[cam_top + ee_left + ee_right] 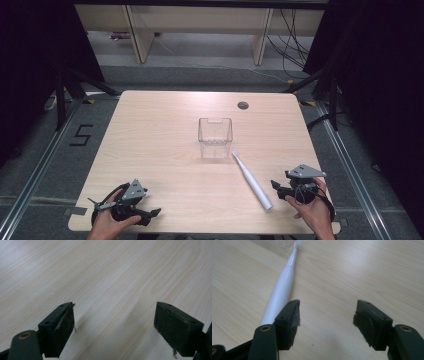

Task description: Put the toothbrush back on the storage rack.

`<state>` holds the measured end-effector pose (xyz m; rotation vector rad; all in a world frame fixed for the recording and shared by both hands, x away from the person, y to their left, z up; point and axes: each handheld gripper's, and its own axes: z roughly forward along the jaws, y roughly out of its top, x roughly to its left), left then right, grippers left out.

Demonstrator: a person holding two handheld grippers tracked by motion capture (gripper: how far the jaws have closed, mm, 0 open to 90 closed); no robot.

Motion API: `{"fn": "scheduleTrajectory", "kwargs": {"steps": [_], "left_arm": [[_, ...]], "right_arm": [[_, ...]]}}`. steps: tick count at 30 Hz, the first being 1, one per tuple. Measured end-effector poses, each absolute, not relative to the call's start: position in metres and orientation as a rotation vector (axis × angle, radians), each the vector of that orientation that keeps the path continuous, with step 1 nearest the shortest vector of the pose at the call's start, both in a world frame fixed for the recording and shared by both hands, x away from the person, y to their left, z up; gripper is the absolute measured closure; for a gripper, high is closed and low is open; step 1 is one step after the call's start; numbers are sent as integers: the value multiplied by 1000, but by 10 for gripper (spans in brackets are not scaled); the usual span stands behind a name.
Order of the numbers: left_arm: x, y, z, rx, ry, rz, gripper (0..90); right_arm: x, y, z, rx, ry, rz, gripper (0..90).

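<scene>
Right claw (278,189) low beside toothbrush (251,180), agape.

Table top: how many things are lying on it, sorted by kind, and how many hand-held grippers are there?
White electric toothbrush: 1
Clear plastic container: 1
Hand-held grippers: 2, the left gripper and the right gripper, both with jaws apart and nothing between them
Total: 4
</scene>
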<state>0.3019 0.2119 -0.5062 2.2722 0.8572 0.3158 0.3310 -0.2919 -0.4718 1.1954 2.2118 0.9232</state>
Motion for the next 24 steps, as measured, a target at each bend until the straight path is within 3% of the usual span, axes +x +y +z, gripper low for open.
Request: {"fn": "scheduleTrajectory", "kwargs": {"steps": [24], "left_arm": [[302,212,-506,2282,837,310,164]], "right_arm": [[351,-256,-463,1156,2416,914,456]]}}
